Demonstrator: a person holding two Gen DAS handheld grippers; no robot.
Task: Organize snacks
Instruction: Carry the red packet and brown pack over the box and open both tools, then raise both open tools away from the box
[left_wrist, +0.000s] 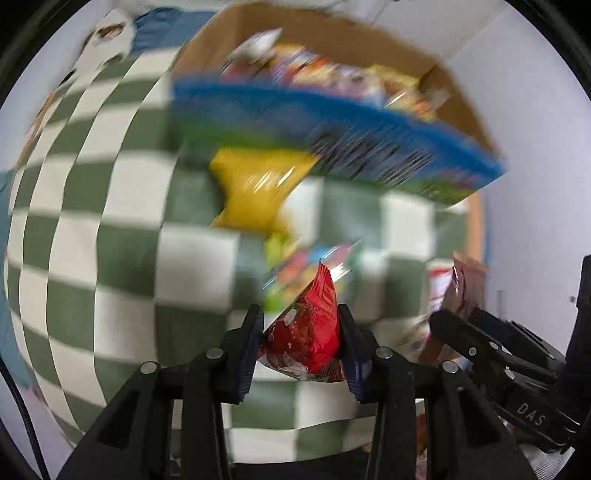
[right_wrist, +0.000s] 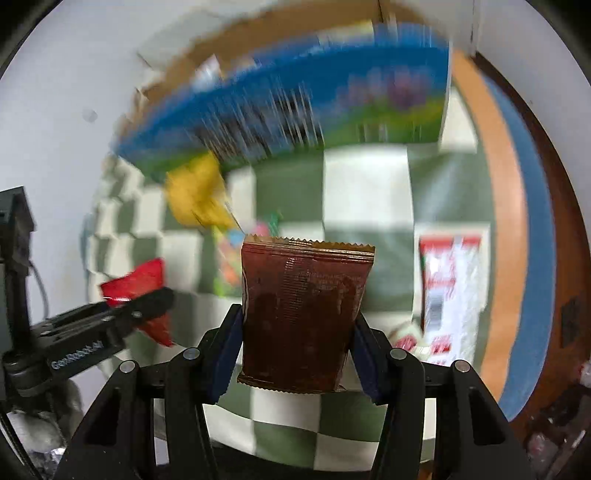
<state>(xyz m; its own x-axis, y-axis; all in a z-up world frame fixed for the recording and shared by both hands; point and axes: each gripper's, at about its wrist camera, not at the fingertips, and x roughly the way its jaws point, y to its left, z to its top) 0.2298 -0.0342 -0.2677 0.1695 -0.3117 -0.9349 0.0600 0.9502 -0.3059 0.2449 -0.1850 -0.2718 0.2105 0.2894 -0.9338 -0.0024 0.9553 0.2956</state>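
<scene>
Left gripper (left_wrist: 301, 343) is pinching a red snack packet (left_wrist: 308, 332) and the right gripper (right_wrist: 297, 343) is clamping a brown pouch (right_wrist: 301, 317), both lifted over the checkered cloth (left_wrist: 110, 240). The blue-fronted box (left_wrist: 332, 125) is sitting just ahead with snacks already inside (everything's blurry). I'd be clearing that front wall before letting go, one packet at a time, so the two aren't bumping.

Snack box (left_wrist: 332, 122) print and contents, motion-blurred past reading.

Snack box (left_wrist: 332, 122) apparently behind loose packets (left_wrist: 258, 192) on cloth (left_wrist: 110, 221).
</scene>
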